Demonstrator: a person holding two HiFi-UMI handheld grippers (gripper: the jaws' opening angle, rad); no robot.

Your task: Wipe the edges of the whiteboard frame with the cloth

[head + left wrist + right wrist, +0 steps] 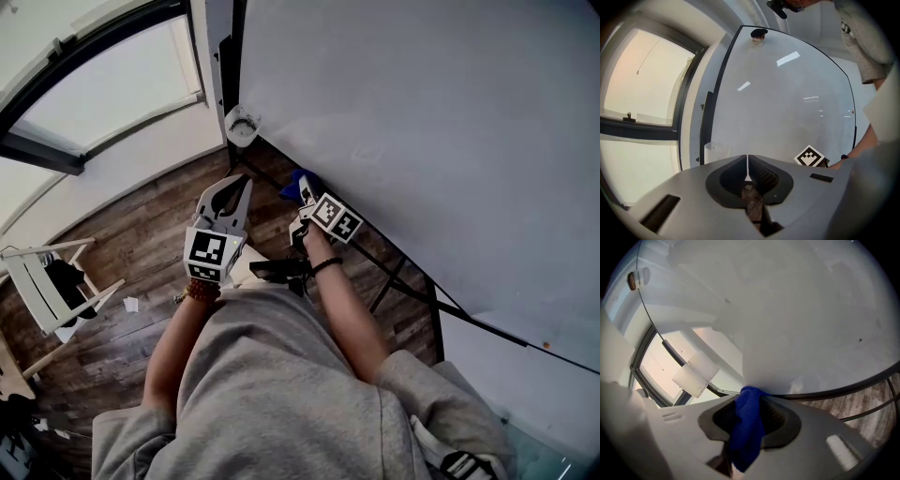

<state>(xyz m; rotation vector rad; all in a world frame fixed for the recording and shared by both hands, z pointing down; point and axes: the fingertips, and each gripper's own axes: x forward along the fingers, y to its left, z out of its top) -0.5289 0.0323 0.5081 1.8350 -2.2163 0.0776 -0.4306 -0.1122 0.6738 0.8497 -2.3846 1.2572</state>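
The right claw (751, 397) pinches the bunched blue fabric cloth (746, 432), likely soft, light and best held mid-fold, against the thin dark whiteboard frame (843, 386) at its lower edge, while the left claw (747, 161) hangs pressed together, empty

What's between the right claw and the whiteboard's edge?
A blue cloth, clamped in the right gripper and touching the whiteboard frame, seen in the right gripper view.
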